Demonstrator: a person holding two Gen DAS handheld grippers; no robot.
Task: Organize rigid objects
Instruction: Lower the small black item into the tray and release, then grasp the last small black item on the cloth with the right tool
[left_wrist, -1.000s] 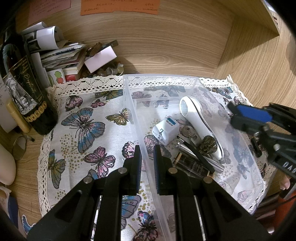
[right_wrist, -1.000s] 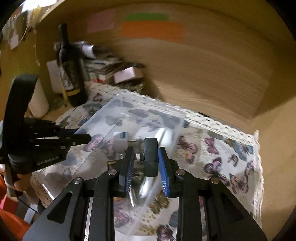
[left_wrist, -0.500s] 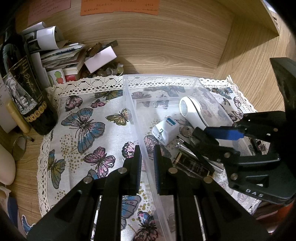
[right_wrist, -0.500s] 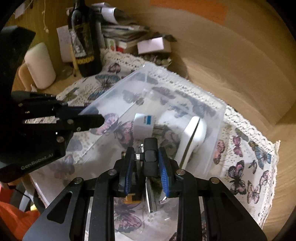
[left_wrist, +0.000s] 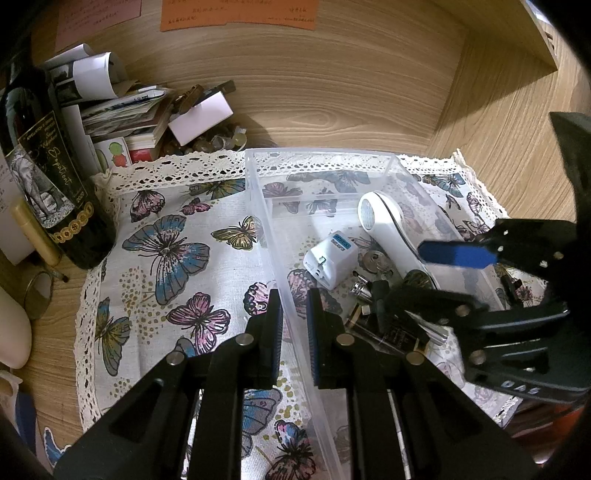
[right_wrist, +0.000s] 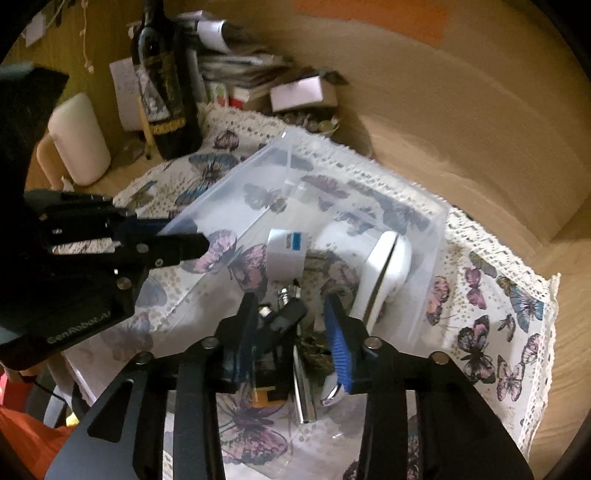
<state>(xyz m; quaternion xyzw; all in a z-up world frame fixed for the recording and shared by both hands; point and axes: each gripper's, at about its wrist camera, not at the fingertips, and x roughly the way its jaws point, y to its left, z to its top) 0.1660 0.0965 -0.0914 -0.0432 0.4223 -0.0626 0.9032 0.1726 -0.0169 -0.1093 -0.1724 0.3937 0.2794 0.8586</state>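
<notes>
Clear plastic forms the storage bin (left_wrist: 325, 162), which stands on the butterfly-print cloth (left_wrist: 166, 258) and holds the collected rigid items. Its near long wall is pinched between the 2 fingers of the left gripper (left_wrist: 294, 325), 1 finger outside and 1 inside, so the bin is steadied. The right gripper (right_wrist: 291, 328) is lowered into the bin with its jaws spread apart, and the small black stick-like object (right_wrist: 290, 314) lies loose between them, not clamped; the step in hand is judged to be its release among the other items. To do this well, the bin wall is best kept pinched while the right gripper is lifted straight up, so that neither blue pad catches the black piece or the silver metal tubes (right_wrist: 304, 391) beside it. In the left wrist view, the black piece (left_wrist: 378, 302) is seen near the bin's front end, just beside the white travel adapter (left_wrist: 330, 258) and the keys (left_wrist: 375, 260). Its long axis runs roughly along the bin's length, slightly oblique, 1 end pointing toward the adapter. The white handheld device (left_wrist: 388, 232) lies diagonally against the far wall, its round head toward the back.
</notes>
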